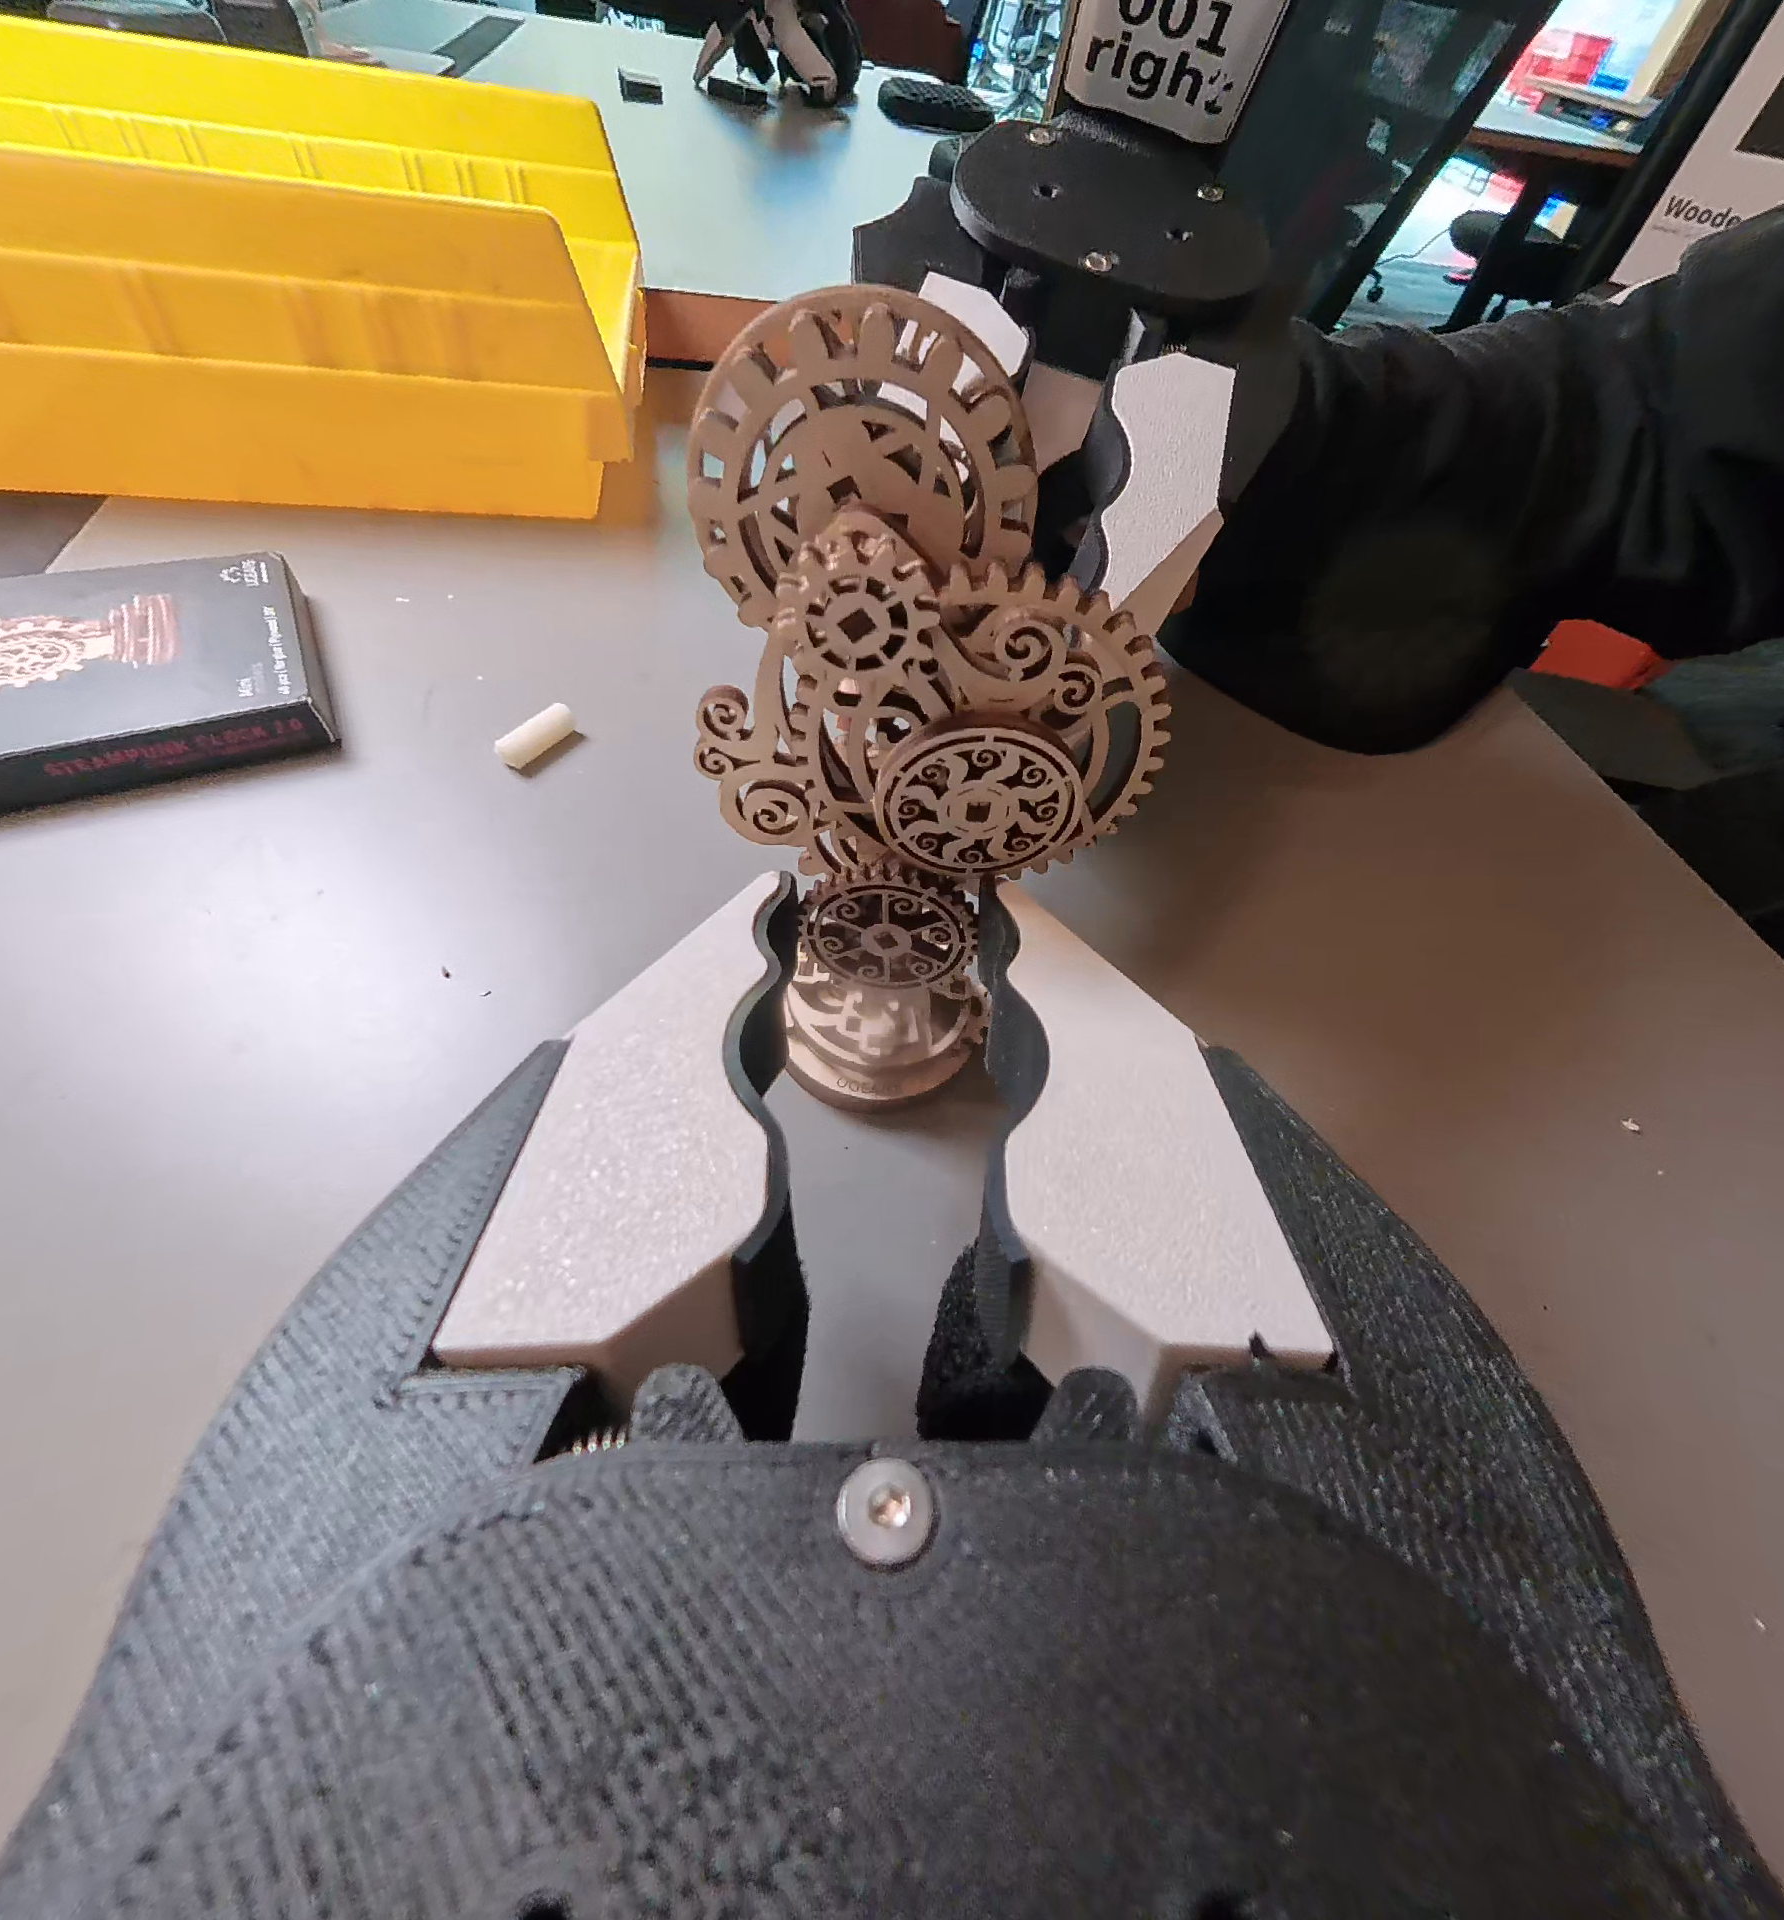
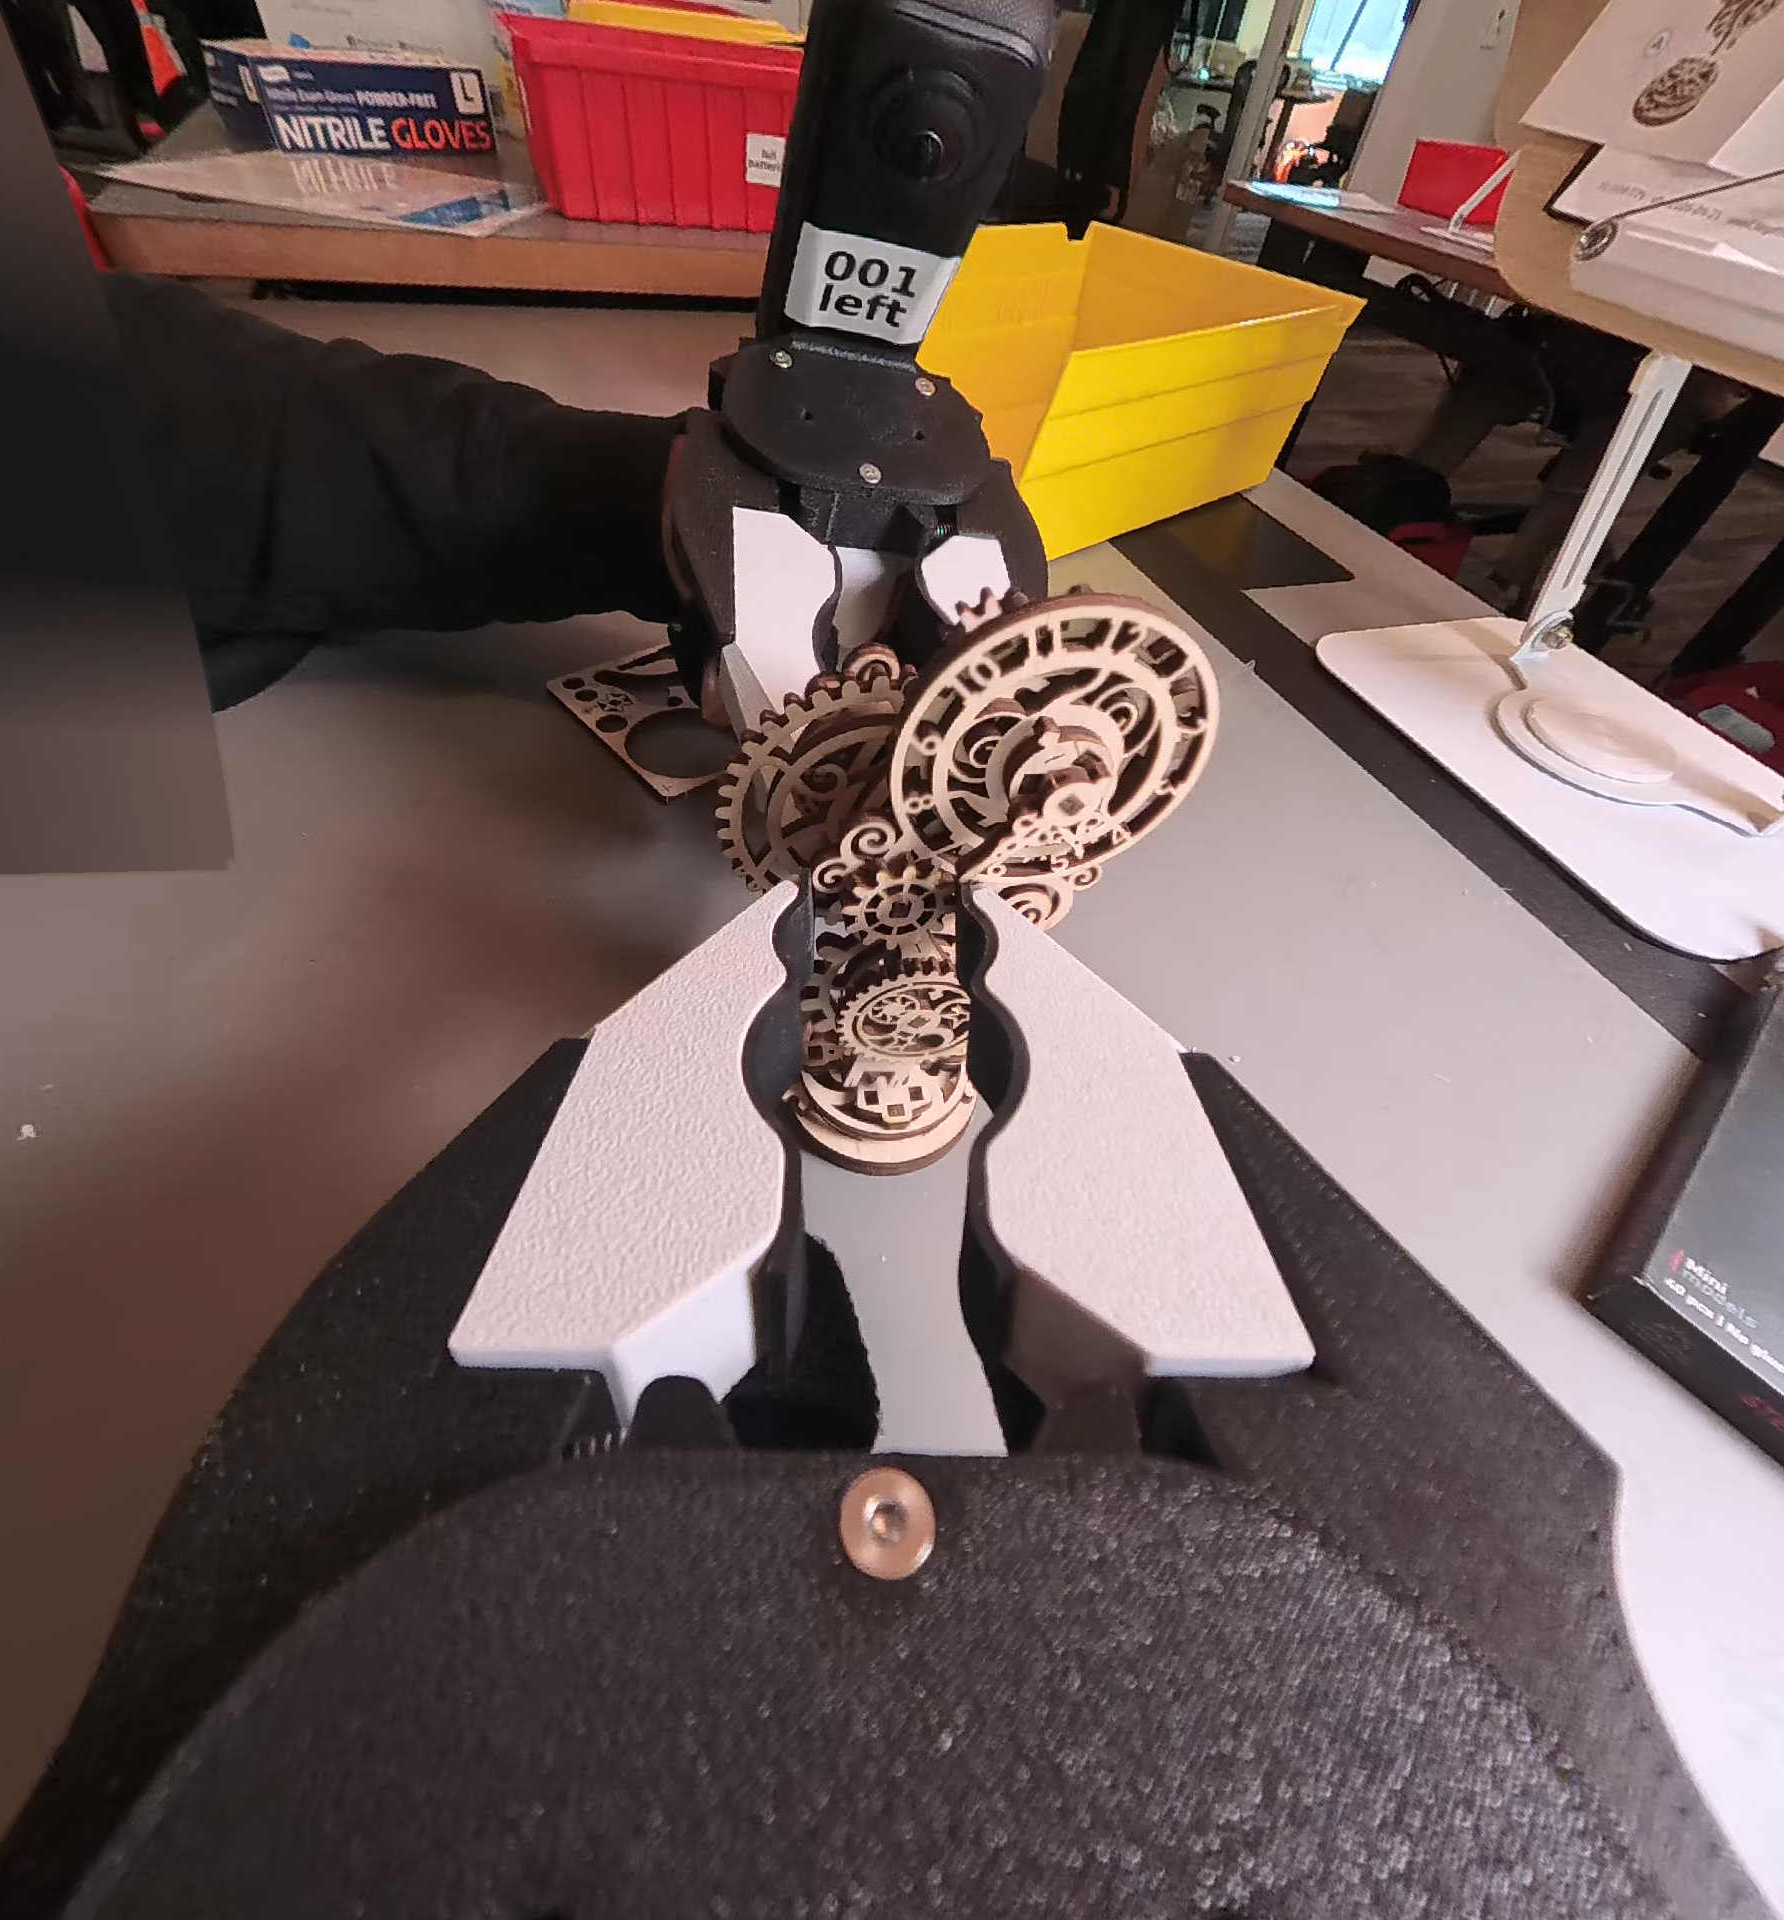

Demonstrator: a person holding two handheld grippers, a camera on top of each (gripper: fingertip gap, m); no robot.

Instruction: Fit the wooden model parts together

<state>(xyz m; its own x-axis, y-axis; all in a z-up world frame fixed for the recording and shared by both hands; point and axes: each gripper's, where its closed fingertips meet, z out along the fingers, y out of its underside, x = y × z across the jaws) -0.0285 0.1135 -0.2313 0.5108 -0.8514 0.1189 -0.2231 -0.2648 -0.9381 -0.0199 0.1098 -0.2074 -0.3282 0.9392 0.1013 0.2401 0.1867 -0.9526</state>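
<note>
My two sets of fingers pinch the wooden clock model (image 1: 919, 675) from opposite sides. It stands on a grey worktop (image 1: 244, 987). Yellow bins (image 1: 275, 312) sit behind.

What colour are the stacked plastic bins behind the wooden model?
Bright yellow plastic bins, clearest in the left wrist view.

Each gripper (image 1: 883, 935) has pale grey fingers (image 1: 649, 1132) with wavy black pads, on a black ribbed body. A silver screw (image 1: 886, 1509) sits centrally. The person wears black sleeves (image 2: 348, 499).

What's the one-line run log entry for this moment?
left gripper: shut on lower stem of laser-cut wooden gear clock model | right gripper: shut on same model, opposite side | model: upright on grey table
</note>
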